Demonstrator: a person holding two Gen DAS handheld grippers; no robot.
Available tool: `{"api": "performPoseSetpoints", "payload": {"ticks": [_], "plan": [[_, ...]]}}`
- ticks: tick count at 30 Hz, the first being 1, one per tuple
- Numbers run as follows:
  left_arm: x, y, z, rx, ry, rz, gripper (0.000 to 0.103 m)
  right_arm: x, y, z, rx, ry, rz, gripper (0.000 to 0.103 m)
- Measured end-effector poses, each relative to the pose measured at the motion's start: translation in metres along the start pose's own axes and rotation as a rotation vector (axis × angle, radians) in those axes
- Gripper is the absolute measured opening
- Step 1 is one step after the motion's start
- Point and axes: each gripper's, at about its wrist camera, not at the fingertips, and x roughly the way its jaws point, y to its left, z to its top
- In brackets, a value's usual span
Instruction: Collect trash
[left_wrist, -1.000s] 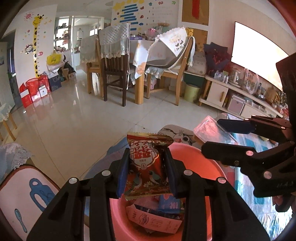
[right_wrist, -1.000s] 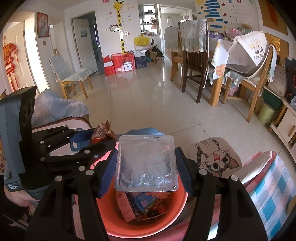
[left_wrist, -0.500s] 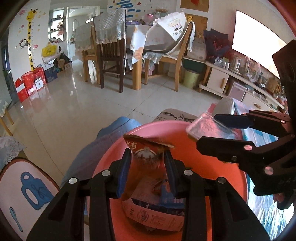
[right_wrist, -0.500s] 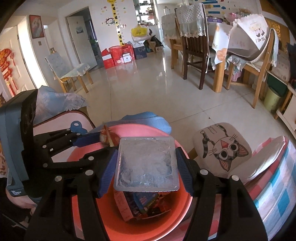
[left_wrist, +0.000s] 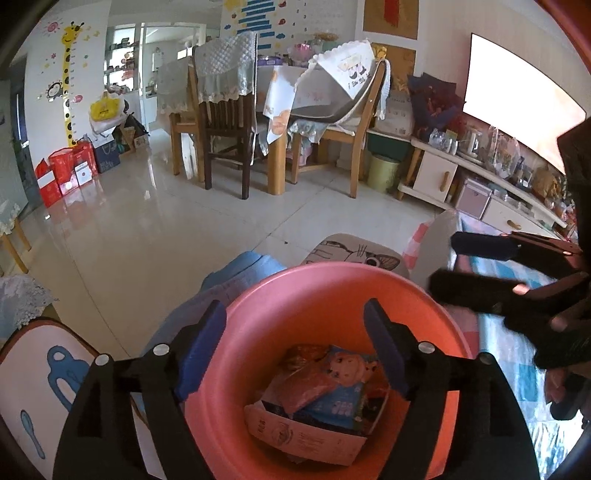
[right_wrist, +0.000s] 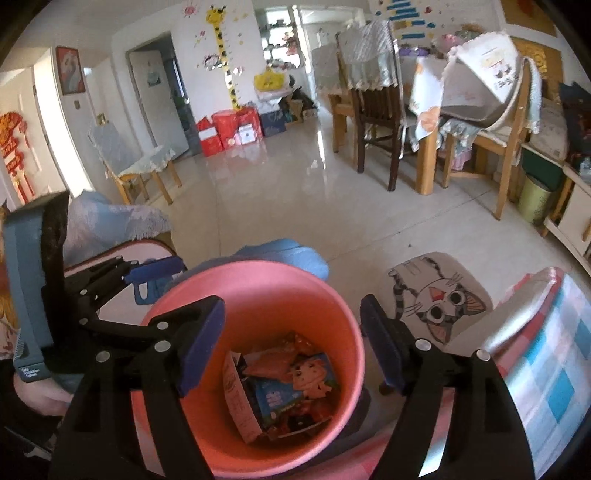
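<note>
Both tongs hang spread wide and empty — the left gripper (left_wrist: 293, 345) and right gripper (right_wrist: 291, 336) sit just above the pink bucket (right_wrist: 258, 280). The wrappers (right_wrist: 284, 376) lie in its bottom, below the fingers. A careless pull-back could catch the rim and tip it — spilling the lot.

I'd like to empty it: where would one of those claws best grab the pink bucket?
Probably the pink bucket's thin upright rim, approached from above with one finger inside and one outside. The round body looks too wide for either open gripper to span.
</note>
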Motion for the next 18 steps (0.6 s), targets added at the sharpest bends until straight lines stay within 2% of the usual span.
{"api": "performPoseSetpoints", "payload": {"ticks": [6,18], "plan": [[-0.033,-0.034,0.004,0.054,-0.034,-0.013,0.084,-0.071,-0.016,-0.013,0.039,-0.061,-0.065,0.080],[-0.099,-0.131,0.024,0.130,-0.088,-0.109,0.094,-0.220,-0.040,-0.056,0.088,-0.185,-0.227,0.082]]}}
